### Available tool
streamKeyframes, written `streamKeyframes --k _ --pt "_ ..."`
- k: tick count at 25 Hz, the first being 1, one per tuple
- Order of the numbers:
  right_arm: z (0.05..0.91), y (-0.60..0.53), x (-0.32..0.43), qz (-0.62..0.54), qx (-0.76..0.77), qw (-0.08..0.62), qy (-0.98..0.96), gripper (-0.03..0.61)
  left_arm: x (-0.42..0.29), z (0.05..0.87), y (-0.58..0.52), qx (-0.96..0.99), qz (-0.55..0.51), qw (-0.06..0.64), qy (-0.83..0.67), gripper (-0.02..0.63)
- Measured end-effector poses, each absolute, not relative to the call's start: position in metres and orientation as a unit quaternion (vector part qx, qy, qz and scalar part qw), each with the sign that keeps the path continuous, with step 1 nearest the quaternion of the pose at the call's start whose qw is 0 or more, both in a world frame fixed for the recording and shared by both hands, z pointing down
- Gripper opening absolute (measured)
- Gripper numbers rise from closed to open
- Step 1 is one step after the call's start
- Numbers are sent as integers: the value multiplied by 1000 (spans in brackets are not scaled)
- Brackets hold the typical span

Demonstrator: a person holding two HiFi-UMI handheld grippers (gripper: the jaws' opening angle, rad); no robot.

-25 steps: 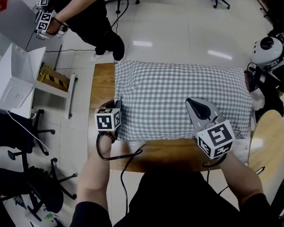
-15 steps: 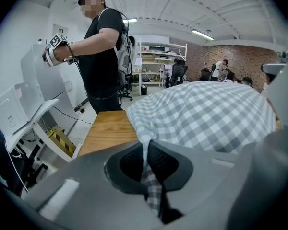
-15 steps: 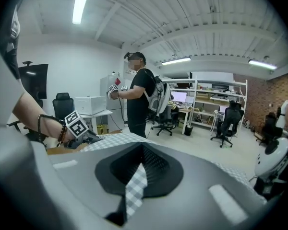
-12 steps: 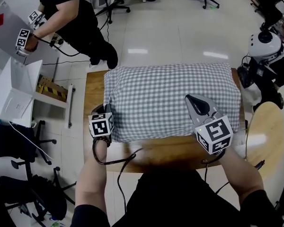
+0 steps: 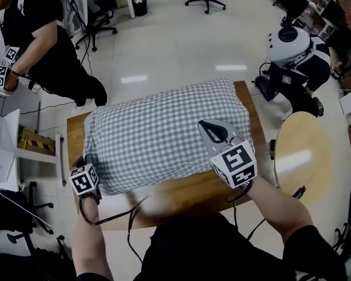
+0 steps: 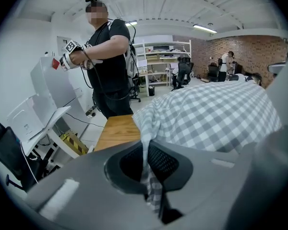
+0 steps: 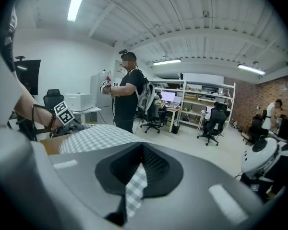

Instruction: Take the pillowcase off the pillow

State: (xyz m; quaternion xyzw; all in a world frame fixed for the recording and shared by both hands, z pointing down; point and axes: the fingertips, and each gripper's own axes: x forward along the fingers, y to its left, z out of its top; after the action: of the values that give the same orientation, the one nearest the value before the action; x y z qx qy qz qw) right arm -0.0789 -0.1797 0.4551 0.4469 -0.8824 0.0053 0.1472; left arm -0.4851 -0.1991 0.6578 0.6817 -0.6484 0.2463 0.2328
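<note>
Left gripper (image 5: pixel 86 158) and right gripper (image 5: pixel 209 124) pinch the pillowcase (image 5: pixel 161 134), long axis left-to-right.

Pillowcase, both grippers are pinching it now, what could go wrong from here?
The left gripper and right gripper each hold only a thin fold of the pillowcase, so it may slip out under a pull. With nothing pinning it down, the whole bundle may slide off the table instead.

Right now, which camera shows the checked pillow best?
The head view: almost the whole checked pillow lies in sight on the wooden table. The left gripper view shows one end, its corner pinched in the left tongs. The right gripper view shows a small part, cloth pinched in the right tongs.
</note>
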Motion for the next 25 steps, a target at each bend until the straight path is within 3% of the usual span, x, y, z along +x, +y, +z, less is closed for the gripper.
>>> streamKeyframes --k 16,25 --pt "499 -214 86 20 532 177 -828 2 -463 658 -207 648 251 236 -679 7" --pt "552 -238 173 84 542 204 -811 5 -430 652 -214 627 269 239 -691 6"
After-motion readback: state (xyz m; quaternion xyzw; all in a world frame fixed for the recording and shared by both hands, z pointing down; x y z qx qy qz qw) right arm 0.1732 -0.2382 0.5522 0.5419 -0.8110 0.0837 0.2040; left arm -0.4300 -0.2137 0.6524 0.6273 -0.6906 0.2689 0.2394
